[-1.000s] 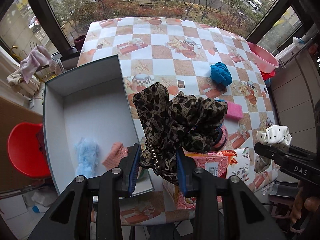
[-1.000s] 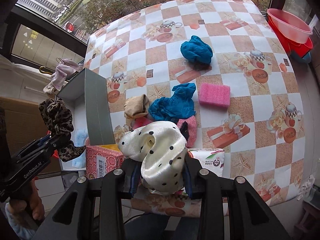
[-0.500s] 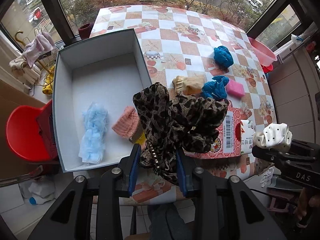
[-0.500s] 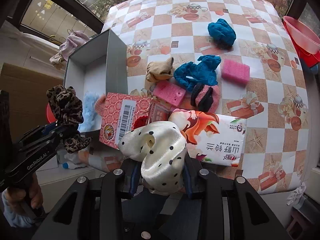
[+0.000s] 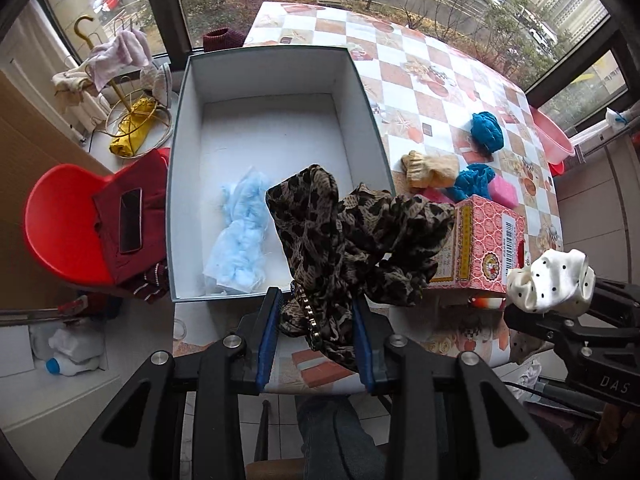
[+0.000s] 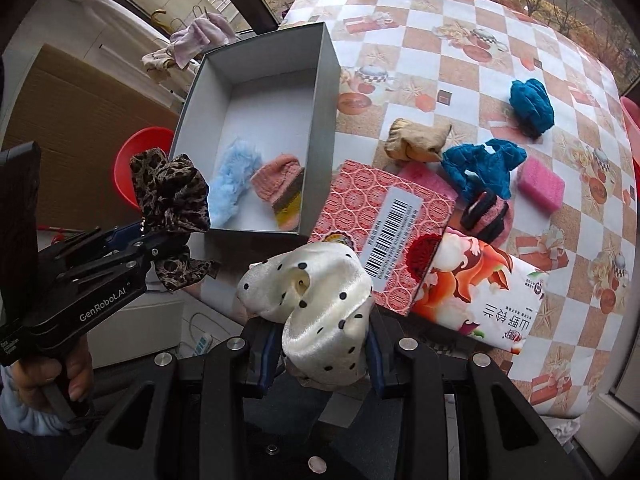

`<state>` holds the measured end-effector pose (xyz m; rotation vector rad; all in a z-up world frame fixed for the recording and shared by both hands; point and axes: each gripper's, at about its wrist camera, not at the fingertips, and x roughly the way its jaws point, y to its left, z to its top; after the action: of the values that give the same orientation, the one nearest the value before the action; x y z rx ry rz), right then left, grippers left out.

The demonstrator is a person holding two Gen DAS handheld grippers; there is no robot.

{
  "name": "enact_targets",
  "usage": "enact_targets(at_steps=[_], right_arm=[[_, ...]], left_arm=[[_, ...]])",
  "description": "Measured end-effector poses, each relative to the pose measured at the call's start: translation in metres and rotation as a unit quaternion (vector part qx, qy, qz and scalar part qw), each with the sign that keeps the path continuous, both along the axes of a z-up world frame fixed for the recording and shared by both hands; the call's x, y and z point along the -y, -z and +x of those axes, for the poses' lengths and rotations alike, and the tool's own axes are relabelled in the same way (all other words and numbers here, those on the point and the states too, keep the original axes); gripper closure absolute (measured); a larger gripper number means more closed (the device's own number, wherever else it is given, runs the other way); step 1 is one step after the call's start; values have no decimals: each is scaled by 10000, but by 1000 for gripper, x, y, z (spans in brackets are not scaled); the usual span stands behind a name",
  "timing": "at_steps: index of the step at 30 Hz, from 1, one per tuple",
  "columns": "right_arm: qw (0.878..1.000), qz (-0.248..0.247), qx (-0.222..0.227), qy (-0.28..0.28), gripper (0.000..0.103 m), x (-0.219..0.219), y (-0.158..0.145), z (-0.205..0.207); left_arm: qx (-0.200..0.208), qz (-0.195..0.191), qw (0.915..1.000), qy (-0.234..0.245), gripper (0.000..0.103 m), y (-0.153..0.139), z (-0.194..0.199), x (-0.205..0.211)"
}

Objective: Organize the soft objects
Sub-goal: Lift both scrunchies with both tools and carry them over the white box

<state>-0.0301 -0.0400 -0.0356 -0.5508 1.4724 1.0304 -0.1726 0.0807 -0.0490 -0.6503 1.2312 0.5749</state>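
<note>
The left hand-held gripper [image 5: 314,326] is clenched on a crumpled leopard-print fabric scrunchie [image 5: 352,240], held above the near edge of an open grey cardboard box [image 5: 182,184] on the checkered surface [image 6: 460,32]. The scrunchie bunches upward and spreads to the right, hiding the box's near right corner. The right hand-held gripper [image 6: 320,348] grasps a cream satin polka-dot scrunchie [image 6: 316,308], its opening facing up. Inside the box, a fluffy light-blue item [image 6: 228,184] lies lengthwise beside a pink knitted piece [image 6: 278,182].
</note>
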Motion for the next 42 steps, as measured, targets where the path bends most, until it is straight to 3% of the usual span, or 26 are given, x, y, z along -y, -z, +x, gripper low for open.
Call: enact_targets(at_steps=[10, 21, 33, 42], right_arm=[[9987, 51, 44, -515, 66, -47, -3, -20], [9966, 86, -35, -817, 66, -92, -1, -31], [9978, 194, -134, -625, 66, -144, 1, -12], [9994, 126, -151, -288, 66, -184, 18, 17]], left_arm=[[69, 29, 9985, -541, 67, -1, -28, -25], [80, 159, 9968, -780, 67, -1, -30, -48], [87, 479, 9949, -885, 67, -3, -6, -97], [41, 444, 9938, -1019, 67, 9, 19, -137]])
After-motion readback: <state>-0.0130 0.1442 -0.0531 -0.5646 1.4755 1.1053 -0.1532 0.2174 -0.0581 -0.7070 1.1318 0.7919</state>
